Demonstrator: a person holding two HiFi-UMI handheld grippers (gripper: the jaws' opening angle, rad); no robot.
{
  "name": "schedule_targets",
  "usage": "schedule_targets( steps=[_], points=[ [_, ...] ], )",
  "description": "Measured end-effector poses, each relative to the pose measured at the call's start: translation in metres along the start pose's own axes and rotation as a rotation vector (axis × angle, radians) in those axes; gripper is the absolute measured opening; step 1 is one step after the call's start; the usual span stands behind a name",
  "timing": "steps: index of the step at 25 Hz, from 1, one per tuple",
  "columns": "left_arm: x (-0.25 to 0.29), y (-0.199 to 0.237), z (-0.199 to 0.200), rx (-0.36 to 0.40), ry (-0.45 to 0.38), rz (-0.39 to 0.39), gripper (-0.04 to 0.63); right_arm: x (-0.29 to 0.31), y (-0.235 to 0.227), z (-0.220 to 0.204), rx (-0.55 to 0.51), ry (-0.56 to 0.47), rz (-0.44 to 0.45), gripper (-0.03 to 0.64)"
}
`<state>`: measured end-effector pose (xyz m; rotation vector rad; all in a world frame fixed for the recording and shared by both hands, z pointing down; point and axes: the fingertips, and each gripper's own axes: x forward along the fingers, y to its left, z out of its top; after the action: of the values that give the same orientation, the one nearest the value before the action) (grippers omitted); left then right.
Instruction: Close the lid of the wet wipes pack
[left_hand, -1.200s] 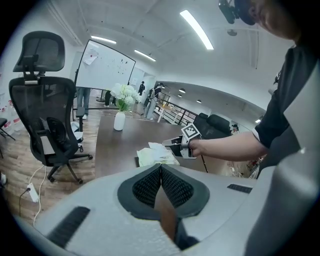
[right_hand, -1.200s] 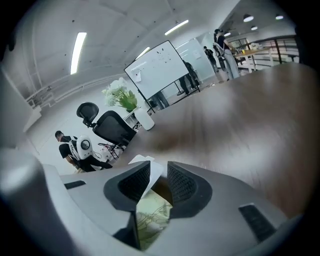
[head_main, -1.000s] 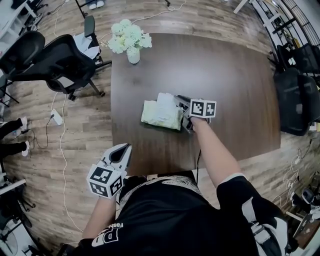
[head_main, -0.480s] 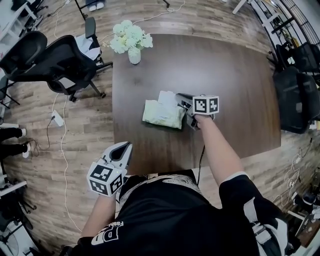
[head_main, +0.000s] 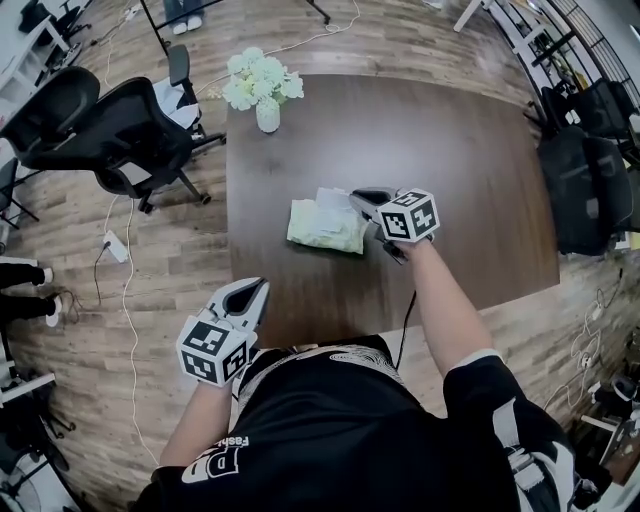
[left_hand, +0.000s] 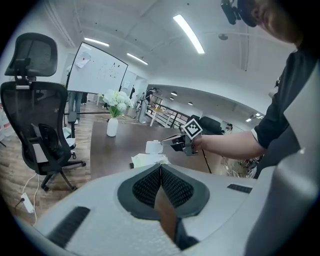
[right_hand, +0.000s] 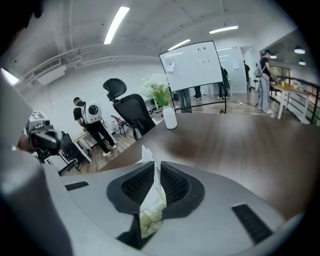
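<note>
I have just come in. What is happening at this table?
A person holds two grippers. The right gripper is at the wet wipes pack on the table, its jaws closed on the raised lid. The lid is not yet shut. The left gripper hangs shut and empty near the body.

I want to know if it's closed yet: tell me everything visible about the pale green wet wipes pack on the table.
The pale green, soft plastic wet wipes pack lies flat on the dark wooden table. Its white lid stands raised, not closed, with the right gripper shut on it.
</note>
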<state>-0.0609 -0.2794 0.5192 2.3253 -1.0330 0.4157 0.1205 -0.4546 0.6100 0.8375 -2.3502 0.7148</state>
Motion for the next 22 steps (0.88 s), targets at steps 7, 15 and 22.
schedule_targets(
  steps=[7,15,22],
  points=[
    [-0.007,-0.002,-0.002,0.014,-0.003,-0.026,0.019,-0.005,0.025,-0.003,-0.259,0.084,-0.098,0.043],
    [-0.014,-0.004,-0.006,0.017,-0.009,-0.043,0.02,-0.004,0.041,-0.014,-0.573,0.214,-0.226,0.043],
    [-0.02,0.002,-0.009,0.015,-0.017,-0.044,0.019,0.003,0.059,-0.014,-0.709,0.247,-0.265,0.043]
  ],
)
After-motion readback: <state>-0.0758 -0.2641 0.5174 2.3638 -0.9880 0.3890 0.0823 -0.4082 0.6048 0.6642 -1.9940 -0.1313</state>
